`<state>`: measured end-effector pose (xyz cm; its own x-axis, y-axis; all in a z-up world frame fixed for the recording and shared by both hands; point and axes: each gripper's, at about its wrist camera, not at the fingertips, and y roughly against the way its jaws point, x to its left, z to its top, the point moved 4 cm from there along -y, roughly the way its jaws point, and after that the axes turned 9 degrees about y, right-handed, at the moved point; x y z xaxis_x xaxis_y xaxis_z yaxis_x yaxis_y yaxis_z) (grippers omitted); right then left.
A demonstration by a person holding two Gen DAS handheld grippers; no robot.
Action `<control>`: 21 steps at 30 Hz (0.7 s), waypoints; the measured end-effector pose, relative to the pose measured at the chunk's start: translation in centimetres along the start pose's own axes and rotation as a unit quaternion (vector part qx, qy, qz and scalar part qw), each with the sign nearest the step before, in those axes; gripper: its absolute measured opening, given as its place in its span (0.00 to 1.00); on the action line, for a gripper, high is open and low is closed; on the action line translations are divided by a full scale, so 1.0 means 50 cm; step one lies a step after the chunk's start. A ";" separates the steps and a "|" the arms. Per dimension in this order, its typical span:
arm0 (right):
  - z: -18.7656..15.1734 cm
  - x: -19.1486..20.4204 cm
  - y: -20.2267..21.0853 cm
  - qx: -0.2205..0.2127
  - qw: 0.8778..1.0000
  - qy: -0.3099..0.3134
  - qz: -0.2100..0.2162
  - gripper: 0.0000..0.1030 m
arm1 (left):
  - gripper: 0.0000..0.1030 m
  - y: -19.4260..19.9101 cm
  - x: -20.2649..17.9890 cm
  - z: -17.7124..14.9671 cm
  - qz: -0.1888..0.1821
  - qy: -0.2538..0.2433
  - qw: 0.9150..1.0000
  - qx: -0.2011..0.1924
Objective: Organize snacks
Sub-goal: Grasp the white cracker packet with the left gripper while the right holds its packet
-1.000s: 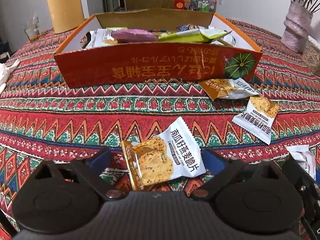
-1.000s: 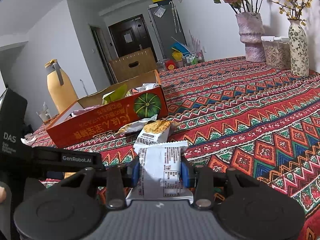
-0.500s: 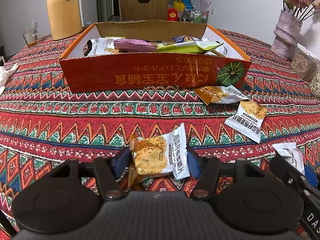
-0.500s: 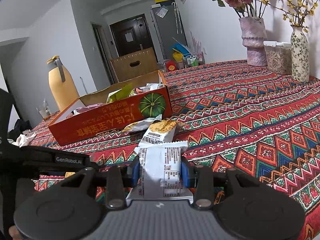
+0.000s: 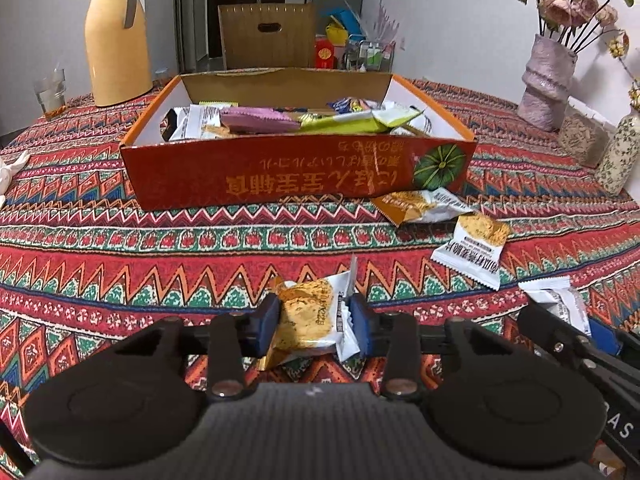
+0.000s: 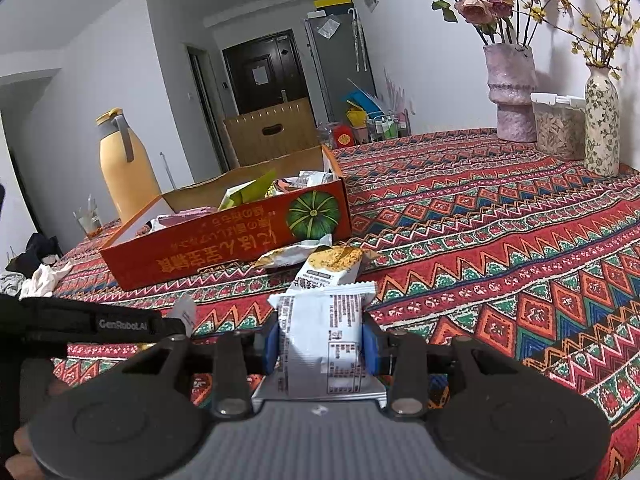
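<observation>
Pinching a crumpled white and orange foil snack packet (image 5: 310,322) between its blue pads, the left claw (image 5: 314,324) has just been closing and now holds it, in front of the long red cardboard box (image 5: 296,174) printed with a green pumpkin. That box sits on a worktop (image 5: 100,248) covered by a red, green and blue zigzag-patterned cloth, and it serves as the landmark here. Inside the box lie mixed snacks, among them a pink wrapper (image 5: 256,118) and a yellow-green wrapper (image 5: 344,122).

Against the front right corner of the box, touching its wall, lies an orange and white crisp packet (image 5: 420,206). Just nearer than that, apart from the box, lies a flat white packet with an orange biscuit picture (image 5: 474,248).

The right claw (image 6: 320,346) is clamped on a white snack packet with small black print (image 6: 322,344), its back side facing the camera, held in front of the box's pumpkin end.

Behind the box on its left stands a tall yellow plastic jug with a grey handle (image 5: 116,36), and a clear drinking glass (image 5: 50,90) is further left. Well to the right of the box stands a pale pink ribbed vase of dried roses (image 5: 546,82), with a floral bottle vase (image 6: 602,122) and a clear lidded container (image 6: 558,128) beside it.
</observation>
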<state>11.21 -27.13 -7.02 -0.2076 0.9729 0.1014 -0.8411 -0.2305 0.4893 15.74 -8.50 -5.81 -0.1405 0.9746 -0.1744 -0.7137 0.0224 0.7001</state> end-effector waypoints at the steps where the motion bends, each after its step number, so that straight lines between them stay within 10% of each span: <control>1: 0.002 0.002 0.001 -0.001 1.000 0.001 0.000 0.38 | 0.37 0.003 0.001 0.002 -0.002 0.000 1.000 -0.003; 5: 0.014 0.008 0.002 -0.007 1.000 0.007 0.000 0.38 | 0.15 0.016 0.005 0.013 -0.014 -0.001 1.000 -0.011; 13: 0.030 0.028 -0.007 -0.011 1.000 0.017 0.004 0.38 | 0.19 0.015 0.020 0.020 -0.016 0.002 1.000 -0.009; 21: 0.019 0.023 -0.010 -0.002 1.000 0.013 -0.002 0.38 | 0.85 0.007 0.034 0.006 -0.001 -0.015 1.000 -0.005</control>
<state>11.89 -25.87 -6.32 -0.2177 0.9730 0.0773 -0.8442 -0.2274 0.4855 15.46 -6.75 -5.67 -0.1190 0.9807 -0.1550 -0.7211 0.0220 0.6925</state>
